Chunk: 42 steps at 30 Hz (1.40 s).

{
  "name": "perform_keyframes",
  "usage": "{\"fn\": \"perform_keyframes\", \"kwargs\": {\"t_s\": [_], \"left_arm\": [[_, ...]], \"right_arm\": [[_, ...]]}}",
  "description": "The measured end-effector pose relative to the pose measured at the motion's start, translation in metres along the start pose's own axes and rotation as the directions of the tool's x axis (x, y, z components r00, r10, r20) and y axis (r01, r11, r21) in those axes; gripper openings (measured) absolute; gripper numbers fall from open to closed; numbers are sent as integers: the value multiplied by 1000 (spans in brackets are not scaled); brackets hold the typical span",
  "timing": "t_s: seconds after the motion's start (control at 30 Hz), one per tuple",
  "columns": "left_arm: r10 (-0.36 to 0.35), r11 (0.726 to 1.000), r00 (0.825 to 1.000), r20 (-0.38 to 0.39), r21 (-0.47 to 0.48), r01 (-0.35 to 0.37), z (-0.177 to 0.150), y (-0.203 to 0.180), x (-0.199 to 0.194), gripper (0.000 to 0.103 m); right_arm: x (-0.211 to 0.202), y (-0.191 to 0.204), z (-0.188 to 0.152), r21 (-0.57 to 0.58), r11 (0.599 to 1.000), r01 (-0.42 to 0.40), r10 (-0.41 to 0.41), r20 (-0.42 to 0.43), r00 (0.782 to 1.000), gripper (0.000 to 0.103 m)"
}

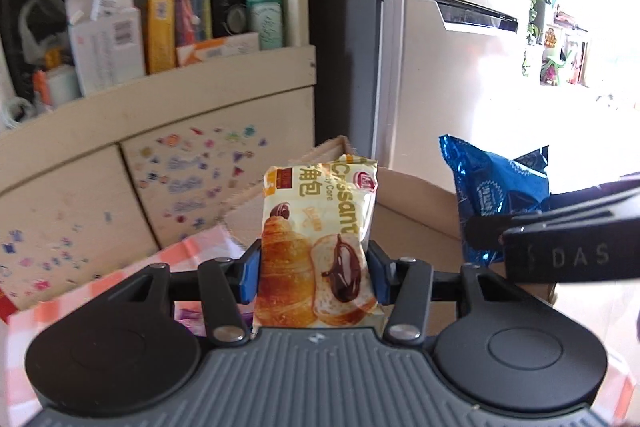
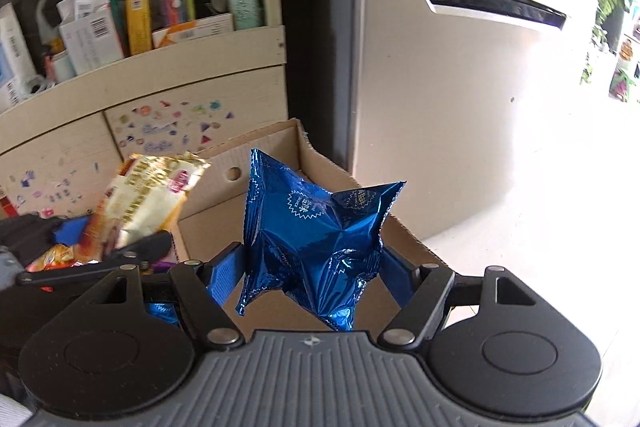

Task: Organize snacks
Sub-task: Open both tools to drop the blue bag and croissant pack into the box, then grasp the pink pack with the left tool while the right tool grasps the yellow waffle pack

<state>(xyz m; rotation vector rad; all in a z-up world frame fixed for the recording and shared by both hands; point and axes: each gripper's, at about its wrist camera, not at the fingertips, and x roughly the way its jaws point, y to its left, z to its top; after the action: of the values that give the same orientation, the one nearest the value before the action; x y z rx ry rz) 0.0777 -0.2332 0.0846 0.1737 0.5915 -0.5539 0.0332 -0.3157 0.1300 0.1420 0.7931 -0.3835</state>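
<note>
My left gripper (image 1: 316,273) is shut on a yellow croissant packet (image 1: 320,247), held upright above a cardboard box (image 1: 416,211). My right gripper (image 2: 314,271) is shut on a crumpled blue foil snack packet (image 2: 316,239), held over the open cardboard box (image 2: 296,147). In the left wrist view the blue packet (image 1: 492,191) and the right gripper's black body (image 1: 560,247) show at the right. In the right wrist view the croissant packet (image 2: 148,203) shows at the left, beside the box.
A red-checked bag (image 1: 120,279) with more snacks (image 2: 56,259) lies at the lower left. A beige cabinet (image 1: 160,131) with stickers and a cluttered shelf stands behind. A white fridge (image 2: 460,107) stands at the right, with bright floor beyond.
</note>
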Motion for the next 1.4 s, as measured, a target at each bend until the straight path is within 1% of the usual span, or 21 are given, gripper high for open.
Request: {"fn": "perform_keyframes", "kwargs": {"t_s": [0.07, 0.13, 0.2, 0.27, 0.33, 0.43, 0.5, 0.53, 0.73, 0.93, 1.03, 1.13, 1.23, 1.4], "left_arm": [[-19, 999, 1000, -13, -34, 18, 3, -1, 10, 51], [-34, 997, 999, -36, -65, 31, 5, -2, 20, 52], [-49, 996, 997, -53, -78, 45, 5, -3, 27, 57], [-59, 996, 997, -54, -69, 55, 6, -5, 27, 72], [-59, 997, 997, -45, -60, 56, 8, -5, 23, 82], [-71, 996, 997, -41, -56, 68, 11, 2, 12, 82], [-70, 996, 996, -50, -62, 67, 13, 9, 5, 83], [-66, 996, 996, -57, -62, 63, 12, 13, 2, 86], [-7, 998, 996, -90, -56, 2, 0, 43, -20, 86], [46, 992, 994, -99, -110, -57, -11, 76, -40, 88], [66, 986, 992, -109, -145, -81, -17, 93, -48, 89], [94, 982, 988, -122, -155, -113, -24, 107, -54, 89], [109, 978, 984, -139, -164, -132, -32, 119, -59, 89], [147, 966, 974, -172, -185, -178, -47, 140, -69, 89]], "right_arm": [[4, -7, 2, 34, 999, 17, -16, -7, 1000, 79], [8, -14, 4, 79, 997, 7, -5, -16, 1000, 80], [12, -19, 4, 122, 993, -7, 10, -25, 1000, 85], [16, -21, 7, 154, 988, -20, 25, -28, 999, 86], [16, -21, 7, 160, 987, -16, 20, -22, 1000, 86], [16, -17, 7, 158, 987, -24, 27, -16, 1000, 88], [15, -14, 6, 154, 987, -53, 57, -21, 998, 89], [15, -12, 6, 148, 987, -69, 73, -20, 997, 90], [13, 3, 4, 91, 985, -144, 146, -23, 989, 93], [11, 28, -2, 6, 976, -216, 216, -40, 976, 93], [8, 44, -6, -50, 962, -268, 265, -51, 963, 93], [5, 59, -13, -106, 943, -315, 309, -71, 948, 93], [5, 74, -23, -150, 921, -361, 347, -109, 931, 93], [7, 93, -40, -192, 889, -416, 385, -178, 906, 92]]}}
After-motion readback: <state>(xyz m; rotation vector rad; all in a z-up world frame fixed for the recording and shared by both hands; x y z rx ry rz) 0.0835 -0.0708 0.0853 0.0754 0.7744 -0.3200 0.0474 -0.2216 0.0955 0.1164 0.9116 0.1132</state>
